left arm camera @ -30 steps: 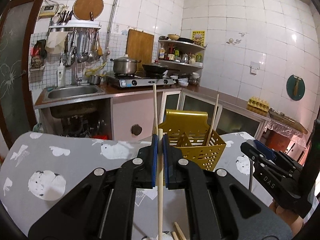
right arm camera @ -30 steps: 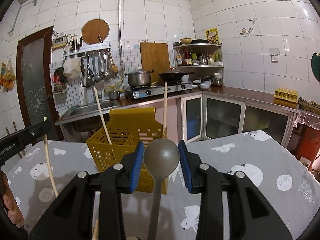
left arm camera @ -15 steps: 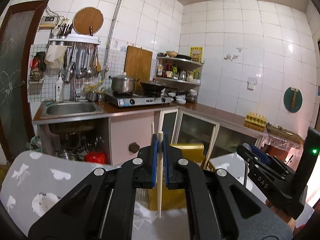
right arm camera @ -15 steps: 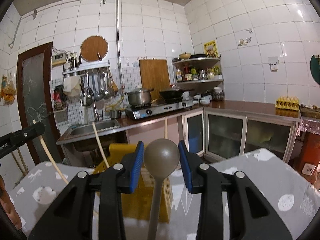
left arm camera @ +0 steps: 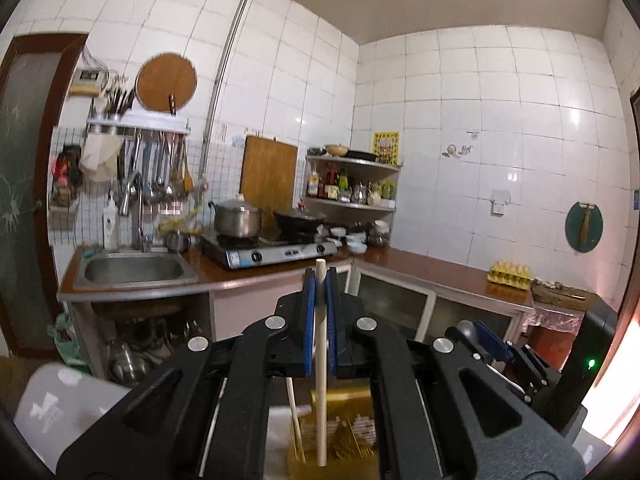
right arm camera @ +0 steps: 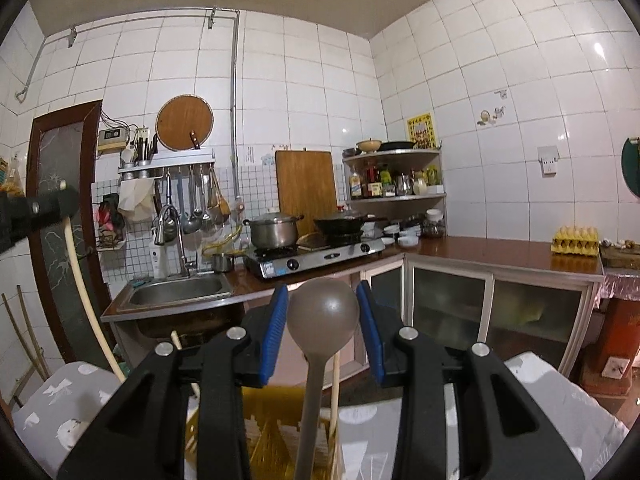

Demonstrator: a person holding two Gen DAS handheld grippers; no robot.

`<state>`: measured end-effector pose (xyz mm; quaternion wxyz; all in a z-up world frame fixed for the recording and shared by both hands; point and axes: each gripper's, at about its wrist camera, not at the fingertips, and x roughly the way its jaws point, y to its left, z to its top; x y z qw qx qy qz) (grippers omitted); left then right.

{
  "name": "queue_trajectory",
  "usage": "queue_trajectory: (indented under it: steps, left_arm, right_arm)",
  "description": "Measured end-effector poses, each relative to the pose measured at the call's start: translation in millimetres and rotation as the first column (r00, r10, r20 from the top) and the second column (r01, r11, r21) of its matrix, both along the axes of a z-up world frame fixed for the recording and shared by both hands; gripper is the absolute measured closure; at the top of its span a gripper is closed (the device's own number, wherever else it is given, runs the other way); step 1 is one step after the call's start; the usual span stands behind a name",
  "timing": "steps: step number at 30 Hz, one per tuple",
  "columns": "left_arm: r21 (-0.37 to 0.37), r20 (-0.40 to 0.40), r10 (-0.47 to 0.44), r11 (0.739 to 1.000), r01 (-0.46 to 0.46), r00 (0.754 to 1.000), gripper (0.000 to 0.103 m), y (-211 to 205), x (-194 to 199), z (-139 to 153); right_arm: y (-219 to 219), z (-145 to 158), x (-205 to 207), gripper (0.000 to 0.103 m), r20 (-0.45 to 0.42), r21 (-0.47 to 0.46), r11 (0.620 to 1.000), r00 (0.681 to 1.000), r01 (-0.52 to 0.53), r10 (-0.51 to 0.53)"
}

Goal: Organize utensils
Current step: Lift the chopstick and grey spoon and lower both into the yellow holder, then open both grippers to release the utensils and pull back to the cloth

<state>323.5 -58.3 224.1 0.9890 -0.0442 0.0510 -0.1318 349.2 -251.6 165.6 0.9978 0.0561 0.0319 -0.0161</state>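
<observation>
My left gripper (left arm camera: pixel 318 280) is shut on a pale wooden chopstick (left arm camera: pixel 320 380) that hangs upright over the yellow slotted utensil basket (left arm camera: pixel 344 432). Another chopstick (left arm camera: pixel 294 412) stands in the basket. My right gripper (right arm camera: pixel 323 300) is shut on a grey spoon (right arm camera: pixel 322 312), bowl up between the blue pads, handle pointing down over the same basket (right arm camera: pixel 276 432). A chopstick (right arm camera: pixel 334 392) stands in it there. The left gripper and its chopstick (right arm camera: pixel 86 300) show at the left edge of the right wrist view; the right gripper (left arm camera: pixel 492 348) shows at the lower right of the left wrist view.
The basket stands on a table with a grey patterned cloth (right arm camera: pixel 60 412). Behind it are a sink (left arm camera: pixel 134 270), a gas stove with a pot (left arm camera: pixel 238 220) and wok, a corner shelf, hanging utensils and an egg tray (right arm camera: pixel 576 240) on the counter.
Both grippers have risen with their utensils, so the basket has dropped to the bottom of both views. The chopstick and spoon now hang above the basket.
</observation>
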Motion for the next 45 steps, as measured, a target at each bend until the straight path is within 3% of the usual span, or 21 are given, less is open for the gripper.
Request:
queue_trajectory:
  steps: [8,18,22,25,26,27,29,33,37,40,45]
  left_arm:
    - [0.074,0.041,0.027,0.997,-0.030,0.999,0.099,-19,33,-12]
    - [0.072,-0.134,0.023,0.997,-0.013,0.991,0.099,-15,73,-96]
    - [0.075,-0.188,0.043,0.997,-0.029,0.981,0.099,-6,74,-117]
    - [0.059,-0.224,0.044,0.998,-0.031,0.974,0.097,2,68,-120]
    - [0.062,-0.233,0.050,0.997,-0.037,0.971,0.088,4,64,-120]
    - [0.070,-0.239,0.066,0.996,-0.051,0.969,0.070,8,58,-118]
    - [0.071,-0.232,0.094,0.994,-0.079,0.968,0.050,16,43,-112]
    - [0.083,-0.252,0.128,0.990,-0.110,0.959,0.021,30,14,-103]
    - [0.086,-0.264,0.159,0.986,-0.141,0.951,0.007,49,-19,-105]
    - [0.092,-0.290,0.178,0.983,-0.157,0.940,0.005,64,-40,-116]
    - [0.111,-0.388,0.204,0.979,-0.174,0.899,0.005,84,-59,-152]
  right_arm:
    - [6,-5,36,0.067,0.039,-0.040,0.999,0.999,0.014,-0.012]
    - [3,-61,54,0.067,-0.020,-0.040,0.999,1.000,-0.012,0.011]
    - [4,-74,50,0.067,-0.066,-0.043,0.999,0.998,-0.018,0.015]
    - [1,-76,41,0.057,-0.124,-0.022,0.999,0.992,-0.027,0.024]
    - [-1,-76,40,0.051,-0.135,-0.021,0.999,0.991,-0.026,0.023]
    - [-1,-75,34,0.048,-0.154,-0.026,0.999,0.988,-0.023,0.019]
    - [-2,-72,24,0.046,-0.178,-0.034,0.999,0.984,-0.018,0.012]
    - [-5,-65,-8,0.037,-0.250,-0.026,1.000,0.968,-0.007,0.001]
    - [-5,-72,-39,0.037,-0.331,-0.001,1.000,0.943,-0.016,0.015]
    - [-2,-88,-61,0.036,-0.389,-0.004,1.000,0.921,-0.020,0.016]
    - [6,-126,-94,0.036,-0.494,0.019,1.000,0.869,-0.018,0.025]
